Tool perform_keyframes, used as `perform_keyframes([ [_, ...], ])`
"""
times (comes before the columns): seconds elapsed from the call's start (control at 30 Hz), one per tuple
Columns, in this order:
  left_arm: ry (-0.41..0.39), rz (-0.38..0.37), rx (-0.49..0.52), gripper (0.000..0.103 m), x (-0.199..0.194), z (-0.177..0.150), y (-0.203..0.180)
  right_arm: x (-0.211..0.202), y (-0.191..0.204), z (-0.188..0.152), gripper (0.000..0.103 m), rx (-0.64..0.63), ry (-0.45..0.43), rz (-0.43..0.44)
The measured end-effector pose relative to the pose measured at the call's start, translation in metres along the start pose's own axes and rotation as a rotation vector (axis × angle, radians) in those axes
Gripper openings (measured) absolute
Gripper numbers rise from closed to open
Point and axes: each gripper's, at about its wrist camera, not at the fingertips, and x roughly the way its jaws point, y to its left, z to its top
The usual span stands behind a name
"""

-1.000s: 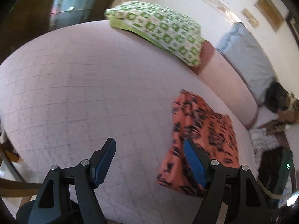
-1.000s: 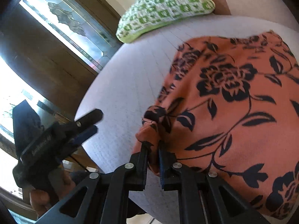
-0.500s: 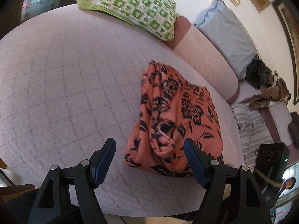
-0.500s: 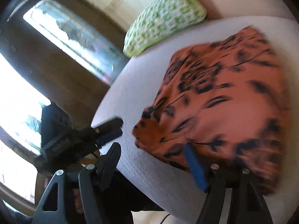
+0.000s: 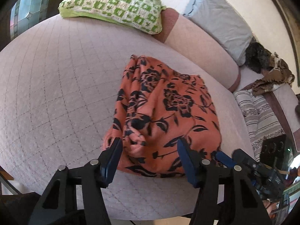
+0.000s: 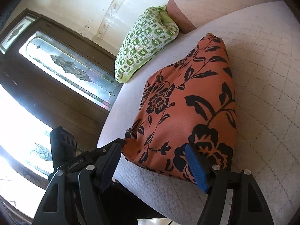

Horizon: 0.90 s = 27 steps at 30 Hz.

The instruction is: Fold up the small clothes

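Two grippers hang over the near edge of a quilted pale pink bed cover [image 5: 56, 78], and one small orange garment [image 5: 165, 112] with black flowers lies bunched and folded on it, close to that edge.

From the left wrist camera, the left gripper [image 5: 150, 155] stands with its jaws apart, one on either side of the garment's near end. They have just been closing in, yet the blue pads [image 5: 184, 159] do not press the cloth; the fabric simply lies between them. To the right and just beside it, the right gripper [image 5: 243, 161] pokes in as a black body with a blue pad. Farther back, a green and white checked pillow [image 5: 114, 5] rests at the head of the bed, a grey pillow [image 5: 219, 18] leans on the pink bolster beyond, and a striped cloth [image 5: 260, 116] with a heap of dark and brown clothes [image 5: 266, 63] sits off to the right.

From the right wrist camera, the right gripper [image 6: 155, 161] is spread wide, holding nothing, after letting go of the cloth. Its fingers frame the garment's [image 6: 187, 108] near corner without squeezing it. The garment forms a long folded wedge running away toward the checked pillow [image 6: 146, 41]. At the lower left the left gripper [image 6: 90, 159] shows beside the bed's edge, with a dark wooden door with leaded glass [image 6: 65, 67] behind it.
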Motion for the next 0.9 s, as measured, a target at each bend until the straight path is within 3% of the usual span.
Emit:
perform_keyframes([
  [0.13, 0.026, 0.033, -0.022, 0.061, 0.01, -0.005, 0.005, 0.004, -0.004, 0.0, 0.074, 0.013, -0.005, 0.011],
  [0.3, 0.024, 0.021, -0.034, 0.061, 0.012, -0.003, 0.007, 0.003, -0.004, 0.001, 0.074, 0.014, -0.012, 0.022],
  [0.33, 0.031, 0.012, -0.038, 0.051, 0.014, -0.002, 0.007, 0.003, -0.006, 0.002, 0.074, 0.018, -0.012, 0.025],
  [0.37, 0.042, 0.012, -0.044, 0.025, 0.018, -0.002, 0.008, 0.004, -0.007, 0.002, 0.074, 0.022, -0.014, 0.028],
  [0.4, 0.068, 0.017, -0.062, 0.014, 0.023, -0.001, 0.012, 0.004, -0.007, 0.002, 0.074, 0.021, -0.015, 0.028],
  [0.5, 0.095, -0.029, -0.139, 0.013, 0.027, 0.003, 0.023, 0.005, -0.008, 0.004, 0.074, 0.026, -0.015, 0.031],
  [0.57, 0.053, 0.011, -0.103, 0.012, 0.014, 0.008, 0.015, 0.007, -0.009, 0.005, 0.074, 0.03, -0.011, 0.027],
  [0.63, -0.094, 0.07, 0.019, 0.012, -0.022, 0.01, -0.012, 0.011, -0.01, 0.005, 0.074, 0.037, 0.002, 0.023],
  [0.7, -0.161, 0.11, 0.114, 0.012, -0.039, 0.005, -0.031, 0.015, -0.01, 0.002, 0.074, 0.039, 0.01, 0.019],
  [0.77, -0.116, 0.175, 0.131, 0.012, -0.02, -0.004, -0.026, 0.018, -0.01, 0.001, 0.074, 0.034, 0.022, 0.014],
  [0.8, -0.077, 0.19, 0.088, 0.012, -0.007, -0.005, -0.014, 0.02, -0.01, 0.001, 0.074, 0.033, 0.025, 0.006],
  [0.87, 0.103, 0.167, -0.074, 0.017, 0.033, -0.008, 0.024, 0.025, -0.012, 0.0, 0.074, 0.042, 0.04, -0.001],
  [0.9, 0.095, 0.138, -0.107, 0.017, 0.032, -0.008, 0.031, 0.027, -0.012, 0.0, 0.074, 0.046, 0.048, 0.0],
])
